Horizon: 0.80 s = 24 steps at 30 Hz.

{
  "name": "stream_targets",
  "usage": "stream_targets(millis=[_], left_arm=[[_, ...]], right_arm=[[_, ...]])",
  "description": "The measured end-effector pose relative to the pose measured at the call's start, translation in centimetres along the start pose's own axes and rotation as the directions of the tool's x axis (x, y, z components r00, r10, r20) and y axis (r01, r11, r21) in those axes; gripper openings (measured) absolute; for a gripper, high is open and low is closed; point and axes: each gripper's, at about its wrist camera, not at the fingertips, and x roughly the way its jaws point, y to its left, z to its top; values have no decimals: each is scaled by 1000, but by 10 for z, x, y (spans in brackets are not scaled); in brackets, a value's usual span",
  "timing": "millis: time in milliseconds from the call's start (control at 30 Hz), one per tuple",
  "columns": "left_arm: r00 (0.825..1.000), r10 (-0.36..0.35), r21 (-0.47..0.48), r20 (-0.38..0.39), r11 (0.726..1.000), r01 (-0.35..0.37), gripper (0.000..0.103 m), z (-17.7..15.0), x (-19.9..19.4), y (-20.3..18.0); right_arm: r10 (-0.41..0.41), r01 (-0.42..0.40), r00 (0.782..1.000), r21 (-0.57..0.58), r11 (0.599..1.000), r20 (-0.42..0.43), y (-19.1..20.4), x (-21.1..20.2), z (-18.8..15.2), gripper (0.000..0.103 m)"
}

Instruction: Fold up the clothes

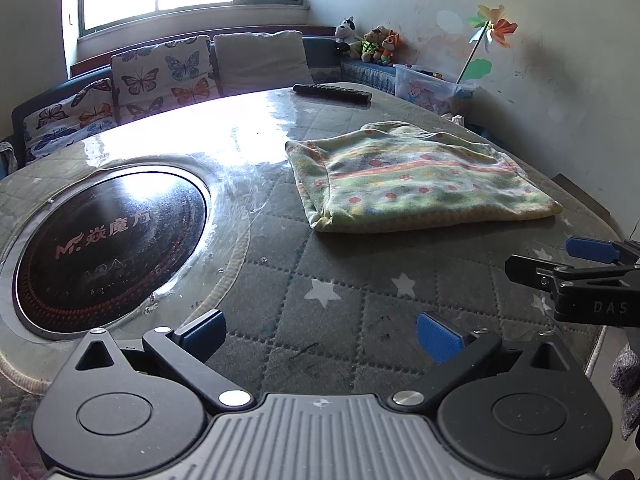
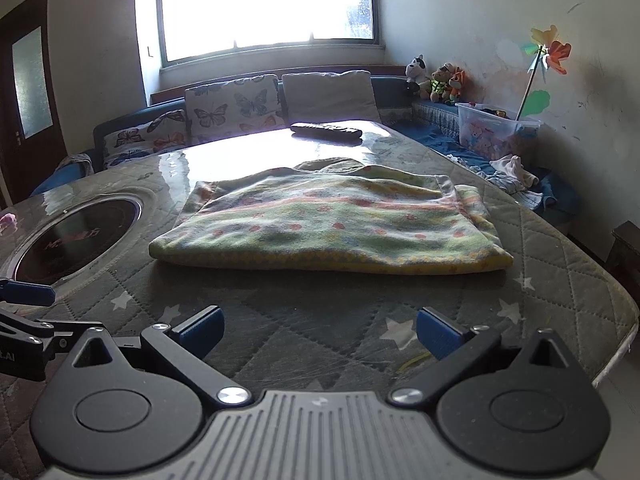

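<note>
Both grippers are hovering low over the near edge of the quilted table cover (image 2: 560,248), empty. Left gripper (image 1: 320,336) is sitting with blue pads wide apart, holding nothing; right gripper (image 2: 320,334) is likewise spread wide and empty. Fleece garment (image 2: 328,228) is lying folded flat on the table ahead, well apart from both, right of the inset cooktop (image 1: 108,248). Remote control (image 2: 326,131) is resting at the far edge.

Risk, judged: glossy cover is looking slippery, so pinching one layer only could be dragging the stack and undoing the fold.
</note>
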Motion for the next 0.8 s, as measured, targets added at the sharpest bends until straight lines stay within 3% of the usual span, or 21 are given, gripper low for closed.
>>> stream_targets(millis=[800], left_arm=[[1000,-21,11,14,1000,20,103,-16,-15,-14]], right_arm=[[16,-16,999,-8,1000,32,10,-22,-8,103]])
